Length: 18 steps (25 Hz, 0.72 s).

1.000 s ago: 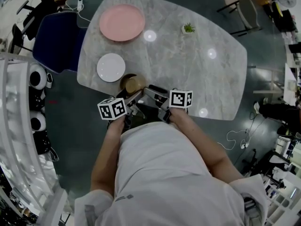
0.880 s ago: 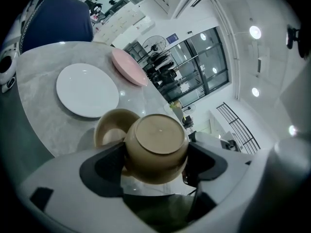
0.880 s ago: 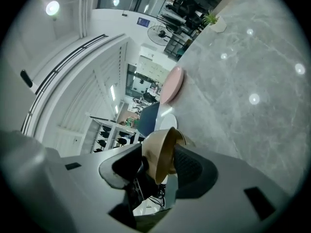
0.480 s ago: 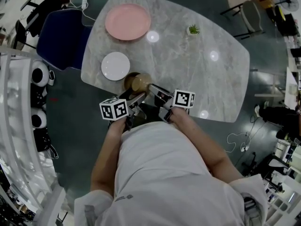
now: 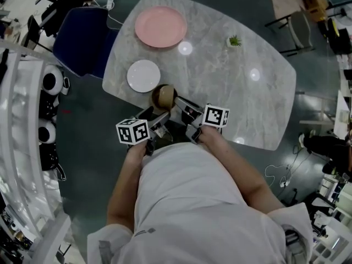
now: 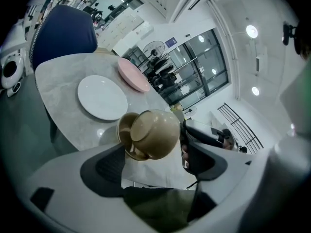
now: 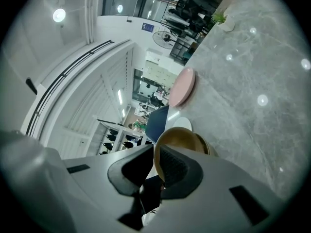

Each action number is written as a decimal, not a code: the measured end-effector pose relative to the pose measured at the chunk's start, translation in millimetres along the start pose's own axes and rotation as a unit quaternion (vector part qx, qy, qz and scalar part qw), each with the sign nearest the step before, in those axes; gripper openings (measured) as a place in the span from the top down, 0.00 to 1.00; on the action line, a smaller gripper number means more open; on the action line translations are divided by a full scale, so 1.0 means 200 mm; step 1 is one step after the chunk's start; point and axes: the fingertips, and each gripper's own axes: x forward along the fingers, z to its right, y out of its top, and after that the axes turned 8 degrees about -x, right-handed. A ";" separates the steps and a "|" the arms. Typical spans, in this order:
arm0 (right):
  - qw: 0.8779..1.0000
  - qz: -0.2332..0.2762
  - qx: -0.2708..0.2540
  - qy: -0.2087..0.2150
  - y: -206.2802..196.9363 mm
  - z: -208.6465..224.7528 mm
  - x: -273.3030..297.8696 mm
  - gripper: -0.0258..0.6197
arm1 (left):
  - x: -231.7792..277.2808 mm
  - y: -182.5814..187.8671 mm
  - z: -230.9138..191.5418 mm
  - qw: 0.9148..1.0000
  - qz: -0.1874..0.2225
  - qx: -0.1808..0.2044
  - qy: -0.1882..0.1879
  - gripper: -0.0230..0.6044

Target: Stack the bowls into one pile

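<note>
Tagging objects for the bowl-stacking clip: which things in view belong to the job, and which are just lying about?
Job:
- held bowl, its rim in the right gripper's jaws
- second bowl, next to it

Lying about:
- white plate
- pink plate
- potted plant
- blue chair

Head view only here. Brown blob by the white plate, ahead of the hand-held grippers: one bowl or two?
Observer: Two. Left gripper view shows a tilted brown bowl, base toward the camera, and a second brown bowl behind it.
Operator: Right one gripping?
Observer: Yes. The right hand-held gripper has just been closing its jaws; the tilted brown bowl's rim is pinched between them.
Operator: Left?
Observer: The left hand-held gripper has its jaws wide apart, closed on nothing.
</note>
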 end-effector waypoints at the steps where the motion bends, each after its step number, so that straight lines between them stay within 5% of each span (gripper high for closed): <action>1: 1.000 -0.004 -0.006 0.003 0.00 -0.01 0.02 0.89 | -0.01 0.00 -0.01 1.000 0.003 -0.001 0.002 0.32; 12: 1.000 -0.020 -0.017 0.001 -0.05 -0.03 0.07 0.87 | -0.11 0.07 -0.10 0.999 0.033 0.005 0.027 0.33; 18: 1.000 -0.006 -0.018 -0.015 -0.02 0.01 0.00 0.87 | -0.11 0.19 -0.13 0.997 0.059 0.021 0.043 0.47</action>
